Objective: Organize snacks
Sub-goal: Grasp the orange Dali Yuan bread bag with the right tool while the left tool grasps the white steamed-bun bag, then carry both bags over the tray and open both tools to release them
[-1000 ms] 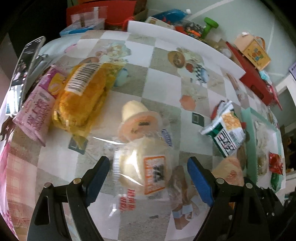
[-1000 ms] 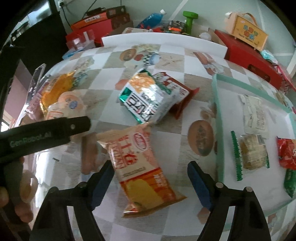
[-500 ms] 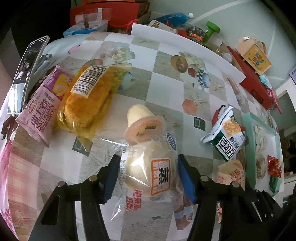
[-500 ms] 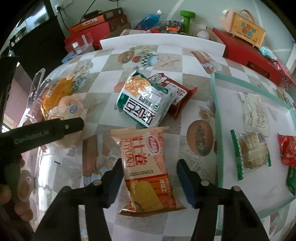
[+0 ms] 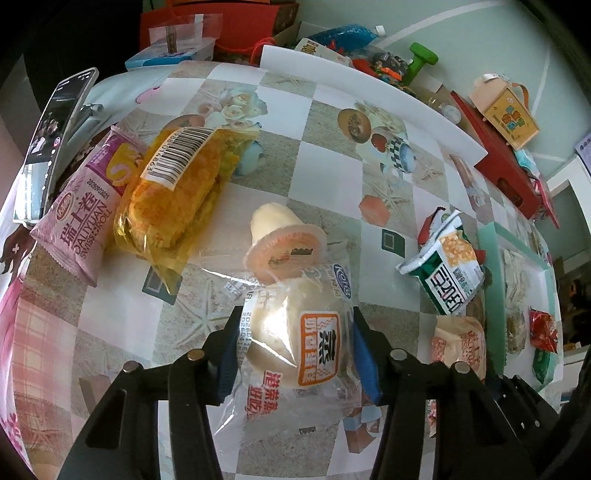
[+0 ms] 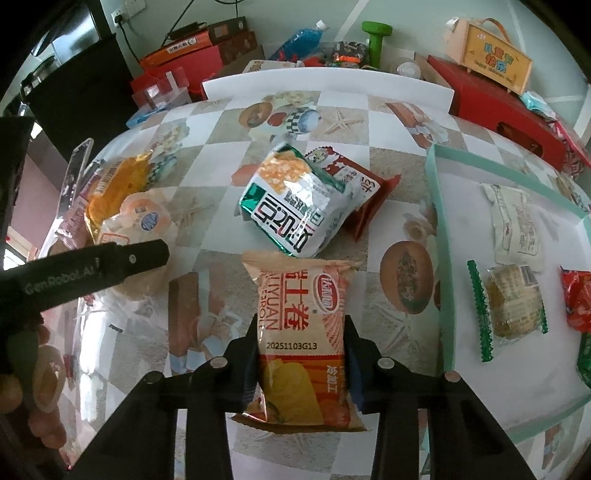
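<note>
- The table (image 5: 325,122) wears a glossy checked cloth printed with shells, cups and fruit; glare whitens its near left part in the right wrist view.
- A mint-rimmed tray (image 6: 439,229) lies on the table's right side, holding a white packet (image 6: 515,225), a green-edged cake packet (image 6: 511,306) and a red packet (image 6: 578,299) cut off by the frame edge.
- Behind the table sit red boxes (image 6: 498,99), a yellow house-shaped box (image 6: 491,55), a green dumbbell (image 6: 375,35) and a blue bottle (image 6: 299,38); the rest of that clutter is too small to name.
- The left gripper (image 5: 293,349) has its jaws pressed against both sides of a clear bun packet (image 5: 306,343), which lies on the cloth at table centre-left; a jelly cup (image 5: 284,243) lies tipped just beyond, touching it.
- Further left lie a yellow cake packet (image 5: 177,188) and a pink roll packet (image 5: 83,218), overlapping, with a phone (image 5: 55,140) propped at the table edge.
- The right gripper (image 6: 301,354) is closed onto the sides of an orange roll packet (image 6: 301,328), lying just left of the tray.
- Beyond it a green-white bag (image 6: 295,210) lies over a red packet (image 6: 358,188), mostly hiding it.
- The left gripper's arm hides part of the bun in the right view.
</note>
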Motion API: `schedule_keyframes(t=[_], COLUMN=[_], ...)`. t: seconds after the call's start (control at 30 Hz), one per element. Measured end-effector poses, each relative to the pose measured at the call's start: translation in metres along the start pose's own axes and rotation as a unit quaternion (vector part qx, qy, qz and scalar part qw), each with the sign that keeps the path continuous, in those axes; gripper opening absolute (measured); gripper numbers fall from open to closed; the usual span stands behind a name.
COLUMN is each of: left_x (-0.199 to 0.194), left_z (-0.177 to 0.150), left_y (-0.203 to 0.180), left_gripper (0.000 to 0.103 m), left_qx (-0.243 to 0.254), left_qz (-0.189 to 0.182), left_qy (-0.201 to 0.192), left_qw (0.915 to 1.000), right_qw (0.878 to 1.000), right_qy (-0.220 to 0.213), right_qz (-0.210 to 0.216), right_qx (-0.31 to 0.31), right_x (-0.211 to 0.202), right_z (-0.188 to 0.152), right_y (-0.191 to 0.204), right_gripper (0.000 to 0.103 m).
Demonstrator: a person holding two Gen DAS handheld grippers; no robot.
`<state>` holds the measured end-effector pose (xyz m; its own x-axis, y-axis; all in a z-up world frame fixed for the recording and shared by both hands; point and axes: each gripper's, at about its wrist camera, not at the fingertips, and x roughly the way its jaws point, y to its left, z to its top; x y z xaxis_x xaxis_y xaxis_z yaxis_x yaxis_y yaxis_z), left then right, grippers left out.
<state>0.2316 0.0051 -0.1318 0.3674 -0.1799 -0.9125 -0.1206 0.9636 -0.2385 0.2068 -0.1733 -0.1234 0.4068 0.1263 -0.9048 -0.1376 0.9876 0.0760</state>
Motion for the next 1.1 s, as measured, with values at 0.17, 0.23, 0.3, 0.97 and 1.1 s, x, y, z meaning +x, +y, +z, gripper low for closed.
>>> schedule_keyframes(t=[0.17, 0.23, 0.3, 0.97, 1.1], left_x=[-0.007, -0.014, -0.021, -0.053, -0.050], left_z=[-0.001, -0.002, -0.002, -0.005, -0.008], left_y=[-0.005, -0.008, -0.011, -0.051, -0.063], left_gripper=[0.053, 0.053, 0.053, 0.053, 0.053], left_qx=[0.008, 0.012, 0.016, 0.070, 0.083], left_qz=[-0.008, -0.013, -0.019, -0.079, -0.086], left_qy=[-0.006, -0.013, -0.023, -0.076, -0.070], left_qw=[0.9999, 0.9998, 0.9994, 0.9915, 0.9903], right_qw=[1.000, 0.999, 0.998, 0.988, 0.979], right_qy=[-0.025, -0.039, -0.053, -0.103, -0.110], right_qz=[0.005, 0.014, 0.017, -0.023, -0.051], right_qx=[0.003, 0.011, 0.015, 0.111, 0.161], right_x=[-0.015, -0.025, -0.034, -0.072, -0.082], right_z=[0.002, 0.004, 0.005, 0.006, -0.002], right_y=[-0.001, -0.003, -0.005, -0.081, -0.122], right_gripper=[0.039, 0.039, 0.039, 0.038, 0.038])
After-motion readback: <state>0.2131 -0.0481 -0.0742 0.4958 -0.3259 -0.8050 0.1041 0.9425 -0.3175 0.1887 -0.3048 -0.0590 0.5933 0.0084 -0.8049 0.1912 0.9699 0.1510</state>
